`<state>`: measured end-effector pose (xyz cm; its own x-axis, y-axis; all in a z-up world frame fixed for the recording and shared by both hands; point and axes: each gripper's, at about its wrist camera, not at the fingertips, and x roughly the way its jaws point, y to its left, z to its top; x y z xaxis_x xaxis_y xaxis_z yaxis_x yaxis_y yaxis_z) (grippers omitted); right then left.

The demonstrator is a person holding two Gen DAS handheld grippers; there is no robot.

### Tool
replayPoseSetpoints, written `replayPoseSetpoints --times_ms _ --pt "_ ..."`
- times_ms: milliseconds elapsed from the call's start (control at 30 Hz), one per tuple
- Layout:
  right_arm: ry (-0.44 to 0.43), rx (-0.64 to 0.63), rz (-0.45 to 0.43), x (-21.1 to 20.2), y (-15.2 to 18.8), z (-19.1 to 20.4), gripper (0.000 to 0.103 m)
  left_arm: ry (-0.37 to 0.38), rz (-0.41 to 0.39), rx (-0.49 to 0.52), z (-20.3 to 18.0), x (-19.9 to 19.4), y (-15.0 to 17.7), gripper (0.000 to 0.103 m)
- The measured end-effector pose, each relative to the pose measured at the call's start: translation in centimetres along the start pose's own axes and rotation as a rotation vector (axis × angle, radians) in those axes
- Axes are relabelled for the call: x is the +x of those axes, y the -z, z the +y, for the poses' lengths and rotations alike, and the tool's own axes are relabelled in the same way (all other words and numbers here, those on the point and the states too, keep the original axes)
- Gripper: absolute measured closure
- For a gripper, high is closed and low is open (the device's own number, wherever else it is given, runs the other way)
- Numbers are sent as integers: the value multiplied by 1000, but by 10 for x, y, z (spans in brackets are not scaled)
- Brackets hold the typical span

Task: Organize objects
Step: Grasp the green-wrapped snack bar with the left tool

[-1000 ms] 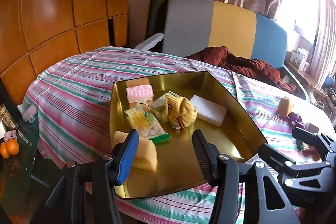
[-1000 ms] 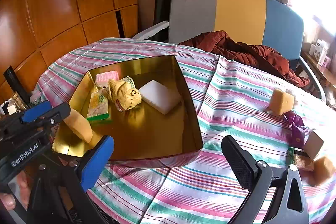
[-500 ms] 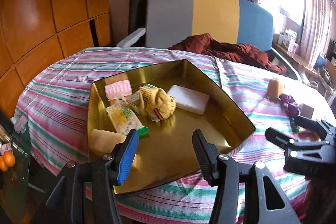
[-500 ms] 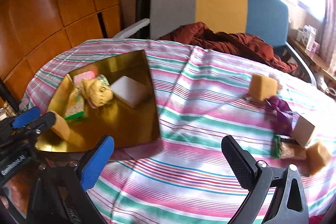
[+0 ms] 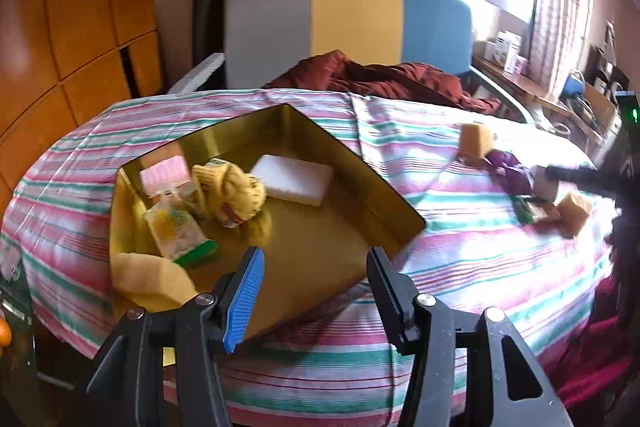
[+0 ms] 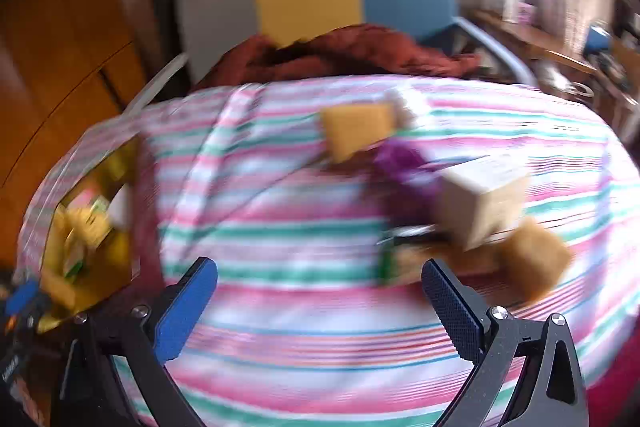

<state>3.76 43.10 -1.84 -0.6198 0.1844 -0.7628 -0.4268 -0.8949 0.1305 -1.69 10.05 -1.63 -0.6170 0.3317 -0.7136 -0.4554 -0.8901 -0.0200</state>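
Several things already lie in the gold tray (image 5: 384, 187) at the left of the striped bench (image 5: 280, 359): a pink block (image 5: 165, 174), a green-edged packet (image 5: 176, 235), a yellow knitted bundle (image 5: 232, 193), a white sponge (image 5: 294, 179), and a yellow sponge (image 5: 148, 281) at the near left corner. The left gripper (image 5: 314, 293) hangs over the tray's near edge with its jaws part-spread and nothing between them. A second ago it framed the yellow sponge beside its blue pad; now that sponge lies further left of it, so this hand has drifted a little rightward without taking anything.

Further right, the loose things not yet tidied sit in a cluster: a tan sponge cube (image 6: 356, 131), a purple wrapper (image 6: 400, 163), a pale carton (image 6: 484, 203), a dark green-edged packet (image 6: 408, 247) and another tan sponge (image 6: 532, 267). The right gripper (image 6: 320, 307) has swung from facing the tray toward this cluster; the tray has slid to the far left of its blurred view and the carton and packet now loom just ahead of its right finger. Its jaws stand wide apart and hold nothing.

My reading is that one drop into the tray is finished and the right hand is on its way to the next pick, probably the packet or the near sponge. The blur suggests it is not yet settled enough to close.
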Motion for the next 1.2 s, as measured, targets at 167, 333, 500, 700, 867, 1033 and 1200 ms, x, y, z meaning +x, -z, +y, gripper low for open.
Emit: replayPoseSetpoints --times_ms 167,333,500,700,867,1033,1200 --pt "89 138 -59 -12 -25 -73 0 27 15 40 -15 4 -2 49" --pt "145 361 -99 -11 -23 -146 0 72 34 114 -41 9 -6 49" --pt "79 491 -91 -9 -17 -170 0 138 42 197 -77 19 -13 49" --pt "32 556 -114 -15 -13 -181 0 216 93 323 -129 41 -13 49" --pt "-24 659 -103 -11 -6 -196 0 320 123 433 -171 60 -17 41" --pt "-53 662 -98 -10 -7 -196 0 388 127 554 -213 79 -25 29" --pt "-76 648 -77 -5 -8 -192 0 458 131 659 -251 96 -35 24"
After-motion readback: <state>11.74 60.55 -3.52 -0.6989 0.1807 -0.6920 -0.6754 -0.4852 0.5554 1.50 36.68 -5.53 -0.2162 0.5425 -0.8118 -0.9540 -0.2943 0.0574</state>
